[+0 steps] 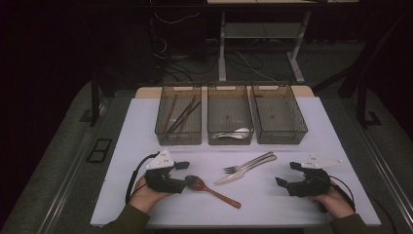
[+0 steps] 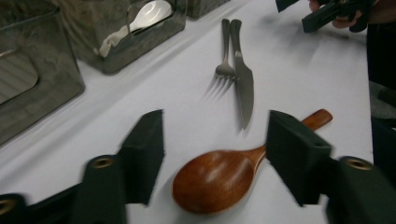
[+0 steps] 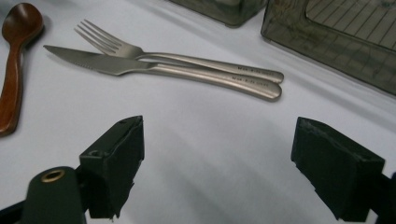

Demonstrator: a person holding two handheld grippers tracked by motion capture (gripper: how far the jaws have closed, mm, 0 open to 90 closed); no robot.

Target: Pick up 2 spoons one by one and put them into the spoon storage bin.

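Left gripper view: left tool point(image 2: 215, 151) half open, jaws straddling spoon point(image 2: 219, 177) bowl on desk point(image 2: 299, 79), not gripping. High view adds three bins point(image 1: 229, 117). Right tool point(image 3: 219, 163) wide open, empty, near knife point(image 3: 154, 67).

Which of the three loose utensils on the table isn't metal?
The wooden spoon, reddish-brown, lying by the left gripper; the fork and knife are silver metal.
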